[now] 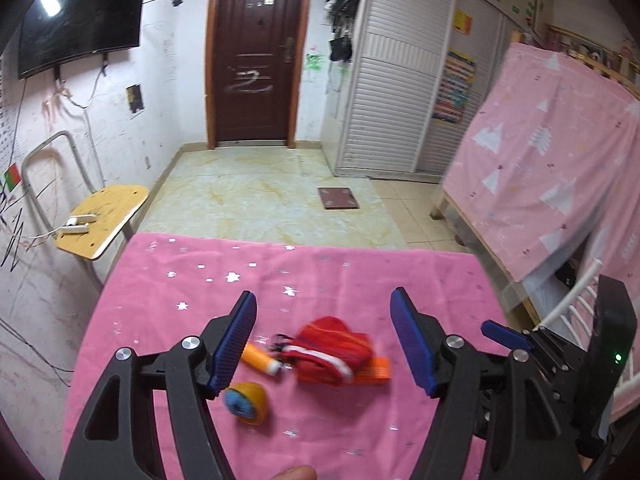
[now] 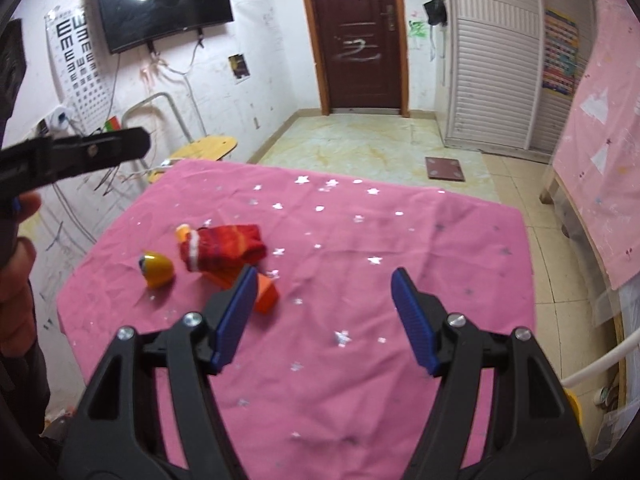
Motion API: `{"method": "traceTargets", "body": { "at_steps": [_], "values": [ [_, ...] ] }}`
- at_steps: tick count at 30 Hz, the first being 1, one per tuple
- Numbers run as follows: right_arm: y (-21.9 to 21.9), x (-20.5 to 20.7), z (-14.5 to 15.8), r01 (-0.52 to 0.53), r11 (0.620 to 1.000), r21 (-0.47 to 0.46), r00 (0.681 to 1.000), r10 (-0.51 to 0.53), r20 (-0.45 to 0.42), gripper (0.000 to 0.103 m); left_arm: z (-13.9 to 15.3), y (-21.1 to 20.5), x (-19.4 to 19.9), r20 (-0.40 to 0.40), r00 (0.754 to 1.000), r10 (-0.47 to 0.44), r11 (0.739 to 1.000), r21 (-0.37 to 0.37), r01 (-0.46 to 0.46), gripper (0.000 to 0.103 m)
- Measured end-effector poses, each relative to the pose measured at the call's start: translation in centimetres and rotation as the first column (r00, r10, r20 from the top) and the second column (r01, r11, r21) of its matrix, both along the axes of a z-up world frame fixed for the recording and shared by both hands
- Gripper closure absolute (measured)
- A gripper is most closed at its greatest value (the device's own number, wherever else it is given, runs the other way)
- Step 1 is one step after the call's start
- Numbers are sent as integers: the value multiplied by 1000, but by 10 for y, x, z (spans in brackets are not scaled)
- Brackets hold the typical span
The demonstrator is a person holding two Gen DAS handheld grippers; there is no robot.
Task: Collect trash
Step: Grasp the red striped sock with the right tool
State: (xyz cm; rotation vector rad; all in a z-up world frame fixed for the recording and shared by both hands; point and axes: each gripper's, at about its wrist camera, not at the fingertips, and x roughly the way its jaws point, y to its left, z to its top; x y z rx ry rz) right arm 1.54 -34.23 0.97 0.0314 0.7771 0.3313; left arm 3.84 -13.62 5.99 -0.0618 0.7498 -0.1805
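A table under a pink cloth with silver stars (image 1: 192, 280) holds a small cluster of items. These are a red striped sock (image 1: 332, 348), an orange tube (image 1: 258, 356), a yellow round piece with a blue face (image 1: 246, 402) and an orange block (image 1: 378, 374). My left gripper (image 1: 324, 300) hovers over the cluster, open, with no pad touching anything. My right gripper (image 2: 325, 278) is open above bare cloth (image 2: 400, 240). From there the sock (image 2: 222, 246), the yellow piece (image 2: 158, 268) and the orange block (image 2: 266, 294) lie to its left.
A yellow chair seat (image 1: 104, 216) with a power strip stands left of the table. Beyond lie tiled floor, a brown scale (image 1: 338, 198) and a dark door (image 1: 252, 60). A pink-sheeted bed (image 1: 560, 160) flanks the right. A hand (image 2: 16, 256) shows at the left edge.
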Motion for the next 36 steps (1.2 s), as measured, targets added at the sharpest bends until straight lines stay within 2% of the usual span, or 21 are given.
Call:
{"method": "traceTargets", "body": {
  "at_steps": [8, 16, 19, 21, 22, 26, 30, 32, 33, 34, 36],
  "values": [
    [38, 11, -14, -69, 997, -21, 997, 68, -46, 37, -28, 43, 38, -82, 992, 91, 996, 34, -88, 40],
    [60, 21, -19, -127, 992, -22, 990, 125, -60, 37, -72, 63, 59, -191, 969, 154, 988, 51, -147, 40],
    [74, 21, -16, -171, 985, -8, 984, 170, -49, 36, -82, 70, 67, -212, 962, 174, 985, 54, -166, 40],
    [82, 21, -14, -196, 981, -12, 980, 195, -42, 26, -88, 75, 71, -224, 957, 187, 982, 56, -179, 40],
    [86, 22, -14, -206, 979, -13, 978, 205, -40, 25, -89, 75, 71, -226, 955, 193, 981, 59, -184, 40],
    [101, 28, -15, -239, 971, -20, 970, 238, -45, 25, -96, 82, 75, -232, 949, 212, 977, 70, -201, 40],
    [108, 41, -22, -229, 973, -25, 971, 227, -76, 25, -100, 90, 79, -237, 948, 213, 977, 61, -204, 40],
    [109, 46, -26, -222, 975, -28, 971, 218, -95, 31, -101, 92, 79, -233, 951, 202, 979, 51, -195, 40],
    [108, 48, -27, -219, 975, -29, 971, 216, -99, 45, -102, 92, 78, -231, 953, 193, 981, 47, -188, 40],
    [108, 50, -29, -217, 976, -19, 971, 213, -108, 53, -102, 92, 78, -230, 956, 183, 983, 43, -178, 40],
    [106, 51, -29, -211, 977, -13, 972, 209, -107, 62, -103, 91, 77, -223, 962, 159, 987, 44, -153, 40]
  ]
}}
